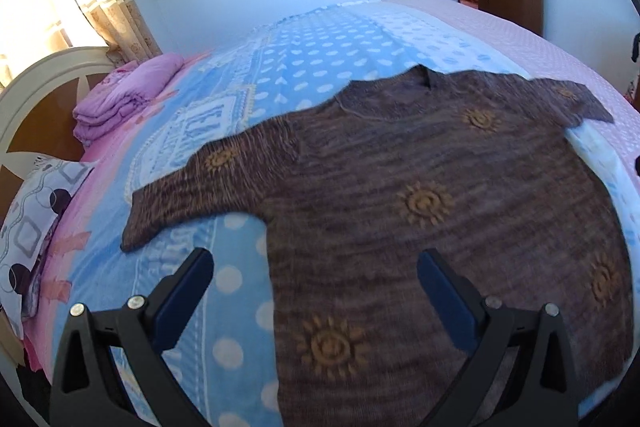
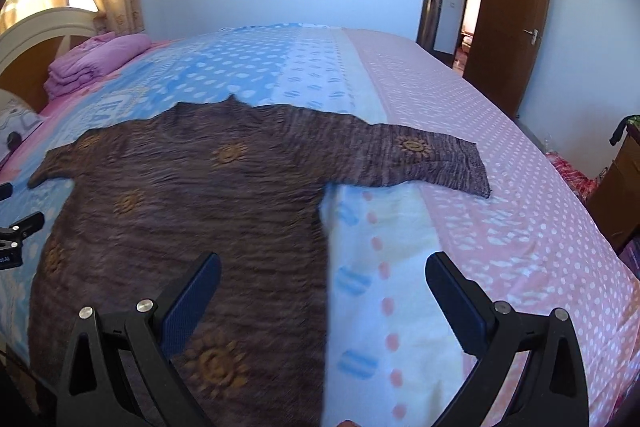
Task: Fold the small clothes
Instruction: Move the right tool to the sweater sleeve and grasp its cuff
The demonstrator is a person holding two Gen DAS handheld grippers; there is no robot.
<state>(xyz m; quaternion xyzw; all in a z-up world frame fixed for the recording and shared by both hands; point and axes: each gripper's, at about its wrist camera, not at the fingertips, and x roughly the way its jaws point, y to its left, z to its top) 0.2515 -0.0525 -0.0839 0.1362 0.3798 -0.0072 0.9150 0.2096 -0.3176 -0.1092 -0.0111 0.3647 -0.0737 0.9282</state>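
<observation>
**Jumper laid out flat, no fold made yet**

Both pairs of fingers are spread wide with nothing between them. The left gripper (image 1: pixel 316 291) hangs over the lower left edge of the jumper (image 1: pixel 420 219), one finger above the blue spotted blanket (image 1: pixel 224 299) and the other above the knit. The right gripper (image 2: pixel 324 291) does the same on the other side, its left finger over the brown wool and its right finger over the pale strip of bedding. Whether either finger touches the cloth I cannot tell from here; they look to be hovering just above it.

The jumper lies face up on the bed, neck pointing away toward the far wall, body smooth, both sleeves stretched straight out to the sides. The right sleeve (image 2: pixel 432 159) reaches onto the pink dotted sheet (image 2: pixel 520 227); the left sleeve (image 1: pixel 200 187) lies on the blue blanket. Nothing is doubled over anywhere.

So I would say the spreading-out is done and the folding proper has not started. Sleeves, sides and the final halving all look to be left. A folded purple quilt (image 1: pixel 120 103) sits well apart by the headboard (image 1: pixel 36 99).
</observation>
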